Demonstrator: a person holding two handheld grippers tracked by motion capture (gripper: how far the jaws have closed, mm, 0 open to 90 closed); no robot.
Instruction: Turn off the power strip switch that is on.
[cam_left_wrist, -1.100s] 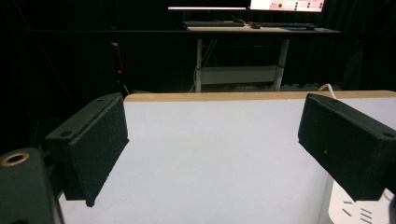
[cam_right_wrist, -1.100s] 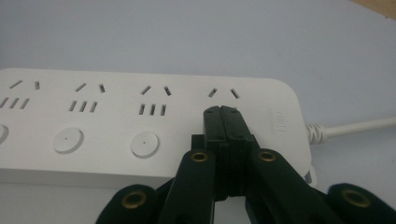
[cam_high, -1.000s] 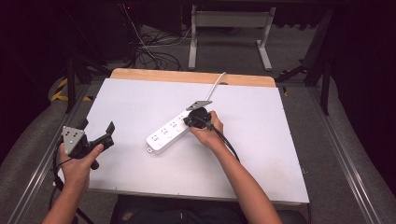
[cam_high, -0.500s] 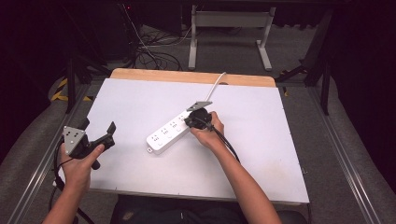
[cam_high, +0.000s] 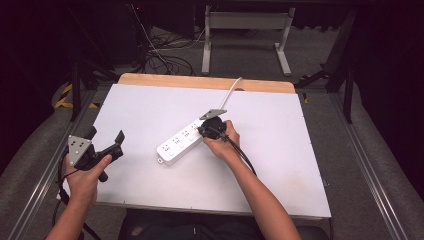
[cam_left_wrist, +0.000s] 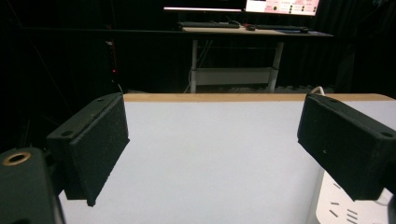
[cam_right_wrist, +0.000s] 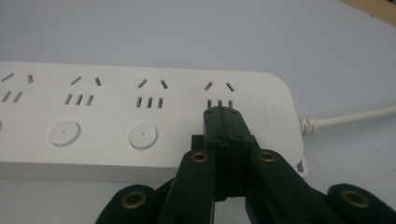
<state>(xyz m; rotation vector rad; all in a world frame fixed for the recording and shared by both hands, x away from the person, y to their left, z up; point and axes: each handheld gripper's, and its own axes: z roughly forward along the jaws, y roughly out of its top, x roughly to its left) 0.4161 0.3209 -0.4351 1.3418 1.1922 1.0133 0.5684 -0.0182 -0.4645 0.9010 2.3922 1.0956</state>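
A white power strip (cam_high: 181, 142) lies slanted in the middle of the white table (cam_high: 280, 150), its cord (cam_high: 231, 92) running off the far edge. My right gripper (cam_high: 204, 132) is shut with nothing between its jaws. Its tips rest on the strip's cord end (cam_right_wrist: 275, 107), just below the last socket (cam_right_wrist: 218, 94). Round buttons (cam_right_wrist: 142, 136) sit under the neighbouring sockets. My left gripper (cam_high: 106, 135) is held at the table's front left, open and holding nothing, well apart from the strip. A corner of the strip (cam_left_wrist: 348, 212) lies below its right jaw in the left gripper view.
A wooden strip (cam_high: 205, 81) edges the table's far side. Behind it stand a desk frame (cam_high: 245, 45) and loose cables (cam_high: 165, 55) on the floor. Dark railings run along both sides of the table.
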